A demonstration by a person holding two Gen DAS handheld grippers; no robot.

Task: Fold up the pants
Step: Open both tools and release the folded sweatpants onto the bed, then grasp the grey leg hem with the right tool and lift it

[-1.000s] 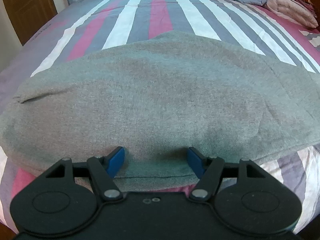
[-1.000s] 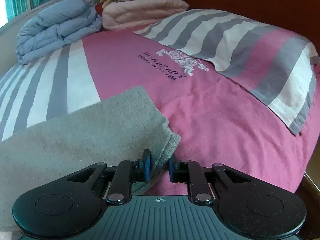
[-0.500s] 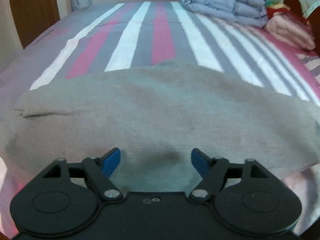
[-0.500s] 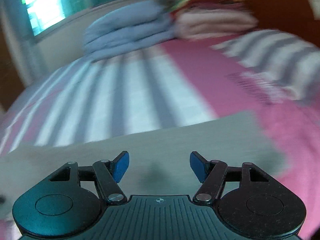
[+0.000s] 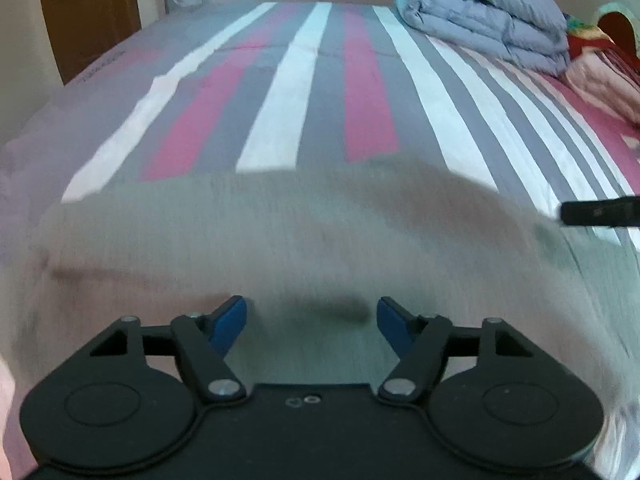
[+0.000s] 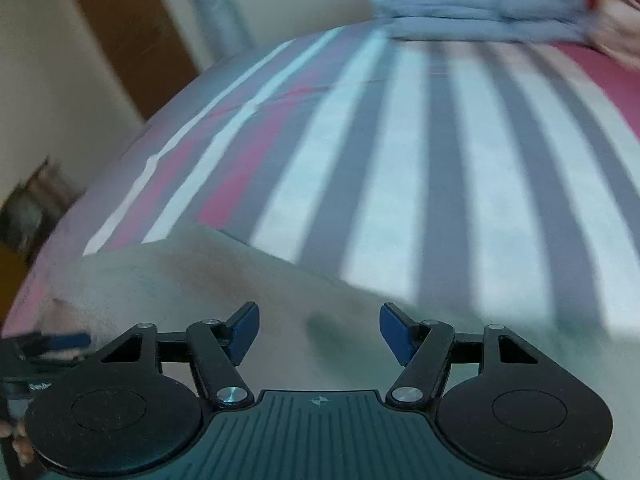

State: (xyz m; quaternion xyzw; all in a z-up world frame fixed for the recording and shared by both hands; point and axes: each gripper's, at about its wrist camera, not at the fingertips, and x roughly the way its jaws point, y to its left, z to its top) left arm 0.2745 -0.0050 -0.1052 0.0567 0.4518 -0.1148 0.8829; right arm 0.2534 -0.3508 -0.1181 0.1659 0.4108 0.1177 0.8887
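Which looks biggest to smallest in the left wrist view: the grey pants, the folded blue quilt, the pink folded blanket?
1. Grey pants, though nearest the camera.
2. Folded blue quilt.
3. Pink folded blanket, cut off by the edge.

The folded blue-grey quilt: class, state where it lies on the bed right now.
In the left wrist view the folded blue-grey quilt sits at the far right of the striped bed, beside a pink folded blanket, well beyond the grey pants.
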